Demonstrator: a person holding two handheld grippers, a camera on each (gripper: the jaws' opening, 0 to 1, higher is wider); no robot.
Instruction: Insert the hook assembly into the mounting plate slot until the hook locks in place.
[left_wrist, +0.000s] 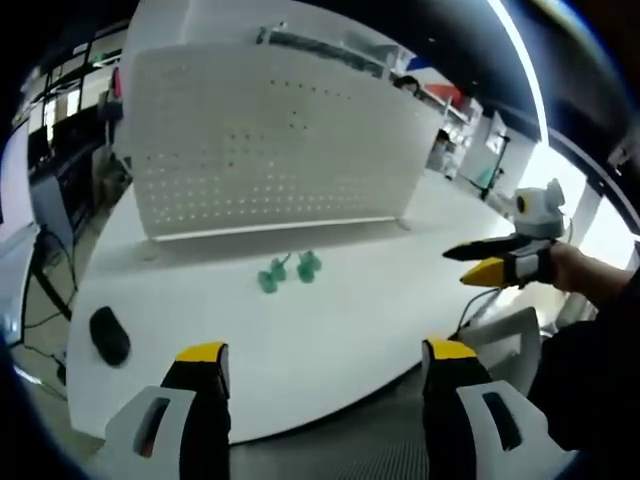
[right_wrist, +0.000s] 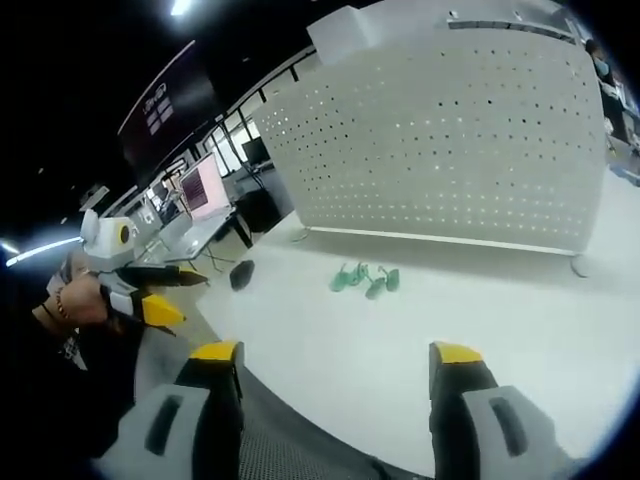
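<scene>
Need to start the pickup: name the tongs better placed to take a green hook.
Probably left, narrowly: the green hooks lie centred ahead of the open left tongs; for the open right tongs they sit similarly ahead.

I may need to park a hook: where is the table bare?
Bare white table between the green hooks and the near edge, also right of them below the pegboard. The black puck sits at the left edge; the hooks cluster close before the pegboard.

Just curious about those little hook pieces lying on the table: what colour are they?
The hooks are translucent teal-green, clearest in the right gripper view.
</scene>
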